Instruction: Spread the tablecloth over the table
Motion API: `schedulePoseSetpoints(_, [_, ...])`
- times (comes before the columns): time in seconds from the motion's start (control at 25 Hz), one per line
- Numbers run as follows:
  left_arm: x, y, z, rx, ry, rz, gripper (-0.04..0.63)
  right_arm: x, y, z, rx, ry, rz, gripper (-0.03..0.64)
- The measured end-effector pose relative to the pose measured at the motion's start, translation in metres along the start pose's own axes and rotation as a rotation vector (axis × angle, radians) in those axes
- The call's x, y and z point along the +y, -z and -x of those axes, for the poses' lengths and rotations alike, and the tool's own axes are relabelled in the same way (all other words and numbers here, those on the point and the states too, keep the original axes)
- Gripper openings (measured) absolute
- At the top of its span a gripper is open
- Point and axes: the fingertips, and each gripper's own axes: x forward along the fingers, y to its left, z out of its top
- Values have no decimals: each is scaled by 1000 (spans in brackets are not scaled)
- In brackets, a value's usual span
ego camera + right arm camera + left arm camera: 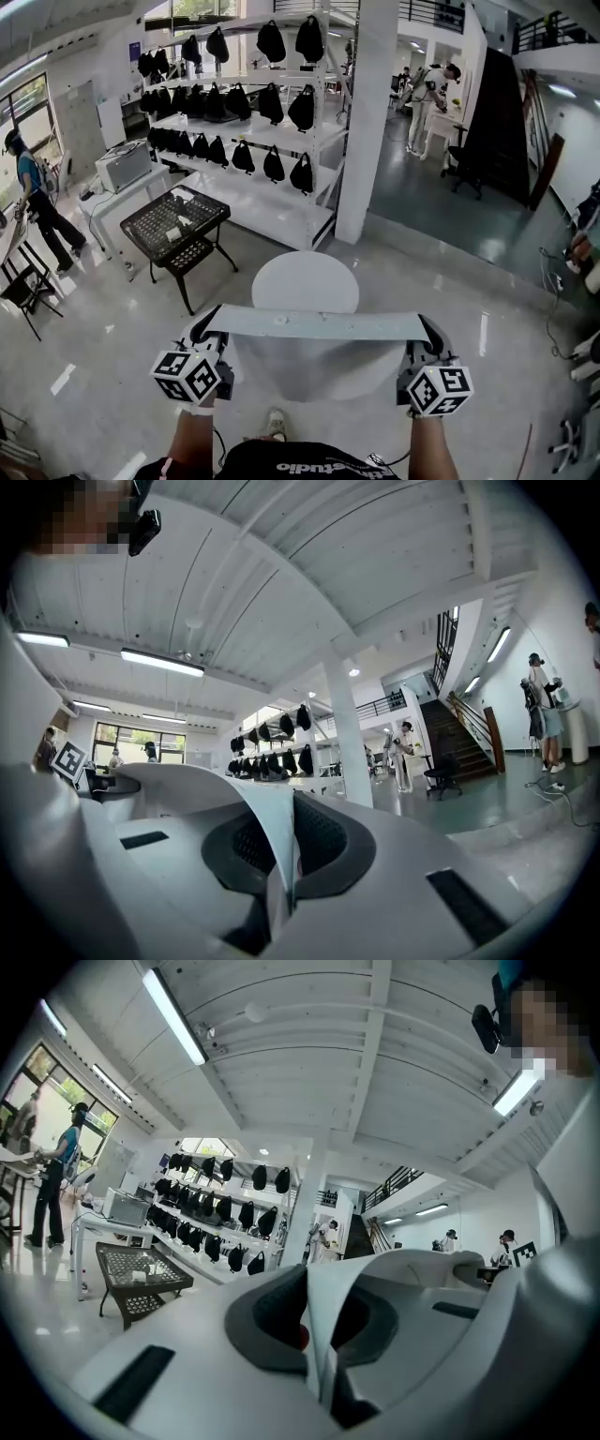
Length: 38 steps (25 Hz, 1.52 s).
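A white tablecloth [319, 325] hangs stretched between my two grippers, its top edge taut and level, and the rest drops in front of me. Just beyond it stands a round white table [305, 279], whose near part the cloth hides. My left gripper [208, 330] is shut on the cloth's left corner, and my right gripper [427, 334] is shut on the right corner. In the left gripper view the cloth [323, 1288] runs as a thin fold between the shut jaws of the left gripper [319, 1326]. The right gripper view shows the cloth [267, 817] pinched in the right gripper [281, 860].
A black wire-top side table [176, 225] stands to the left beyond the round table. Behind it are white shelves [244, 117] hung with black bags, and a white pillar [367, 122]. One person stands at the far left [33, 202], another at the back [427, 98]. My shoe [274, 424] is below.
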Motion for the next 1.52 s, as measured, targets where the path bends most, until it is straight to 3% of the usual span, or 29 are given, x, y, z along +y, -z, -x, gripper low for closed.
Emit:
schedulePoseSetpoints(0.56, [95,-39,-115,-8,11,-9,20,15,-7,-151,26,16,1,26])
schedulePoseSetpoints(0.72, [125,-49,-141,-15,16,10,20,28,-11,-185,26,20,7,26])
schedulePoseSetpoints(0.96, [153,-52,-176,-13,55,-19,20,32,0,-218,36,45,-1,26])
schedulePoseSetpoints(1.52, [163,-50,-255,-15,106,-17,20,0,-6,-268,30,84,24,26])
